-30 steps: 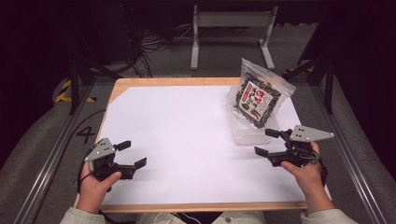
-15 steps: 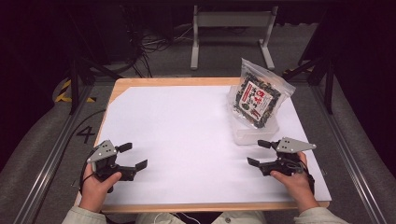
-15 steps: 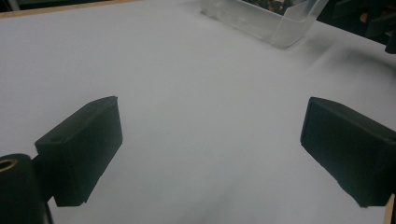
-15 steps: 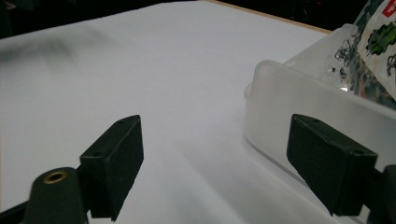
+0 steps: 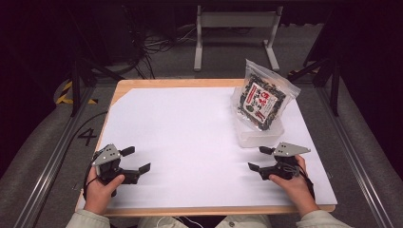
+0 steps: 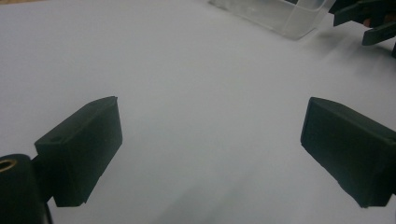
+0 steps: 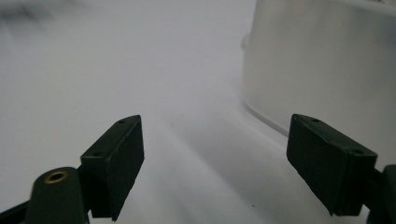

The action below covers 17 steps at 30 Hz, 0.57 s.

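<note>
A clear plastic box [image 5: 259, 134] stands on the white table [image 5: 190, 133] at the right, and a see-through bag of dark snack with a red and white label [image 5: 262, 100] leans on top of it. My right gripper [image 5: 260, 158] rests open near the front right, just short of the box, whose wall [image 7: 322, 65] rises ahead of its spread jaws [image 7: 215, 168]. At the front left my left gripper [image 5: 135, 159] lies open on the sheet, nothing between its jaws [image 6: 210, 149]. The box corner [image 6: 280, 14] and the other gripper [image 6: 369, 21] show far off in the left gripper view.
The table's wooden edge [image 5: 204, 209] runs along the front. Metal rails [image 5: 45, 166] flank both sides, and a grey stand [image 5: 235, 28] with cables sits on the floor behind. A number 4 [image 5: 88, 137] is marked on the floor at left.
My right gripper has come back toward the front edge and slid left, away from the box. The left gripper has barely shifted.
</note>
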Tool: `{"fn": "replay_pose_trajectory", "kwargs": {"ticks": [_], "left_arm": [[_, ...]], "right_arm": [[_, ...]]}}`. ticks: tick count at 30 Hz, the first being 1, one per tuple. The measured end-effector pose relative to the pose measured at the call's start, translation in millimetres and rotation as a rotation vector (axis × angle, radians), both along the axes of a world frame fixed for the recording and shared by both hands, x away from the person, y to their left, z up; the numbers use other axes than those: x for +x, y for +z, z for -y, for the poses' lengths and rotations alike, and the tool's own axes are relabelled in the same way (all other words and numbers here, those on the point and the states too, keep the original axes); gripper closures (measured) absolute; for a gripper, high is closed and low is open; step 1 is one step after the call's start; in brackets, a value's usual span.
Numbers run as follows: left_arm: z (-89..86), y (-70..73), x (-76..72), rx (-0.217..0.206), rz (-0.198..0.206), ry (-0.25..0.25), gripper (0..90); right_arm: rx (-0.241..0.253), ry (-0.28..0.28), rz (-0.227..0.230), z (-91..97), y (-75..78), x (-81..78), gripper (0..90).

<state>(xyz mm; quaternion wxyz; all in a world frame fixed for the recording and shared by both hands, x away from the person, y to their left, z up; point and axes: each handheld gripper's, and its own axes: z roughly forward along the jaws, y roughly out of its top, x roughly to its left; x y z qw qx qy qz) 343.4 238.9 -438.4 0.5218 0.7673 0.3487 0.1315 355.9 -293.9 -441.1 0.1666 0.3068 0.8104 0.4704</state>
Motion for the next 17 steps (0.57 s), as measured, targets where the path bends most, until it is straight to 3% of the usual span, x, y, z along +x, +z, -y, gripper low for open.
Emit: {"fn": "replay_pose_trajectory", "kwargs": {"ticks": [1,3,4,10,17], "left_arm": [[0.0,0.0,0.0,0.000,0.000,0.000,6.5],[0.1,-2.6,1.2,0.018,0.000,0.002,6.4],[0.3,-3.3,1.3,0.020,-0.001,0.004,6.4],[2.6,-6.9,1.4,0.052,-0.018,0.013,6.9],[1.7,-8.0,2.6,0.067,-0.027,0.026,7.3]], "right_arm": [[0.000,0.000,0.000,0.0,0.0,0.0,19.0],[0.007,-0.011,-0.053,1.6,-1.7,6.0,19.2],[0.004,-0.011,-0.057,1.3,-1.8,6.3,19.3],[-0.035,-0.021,-0.069,-2.4,-2.6,7.8,21.3],[-0.014,-0.026,-0.049,-0.2,-1.5,5.6,22.6]]}}
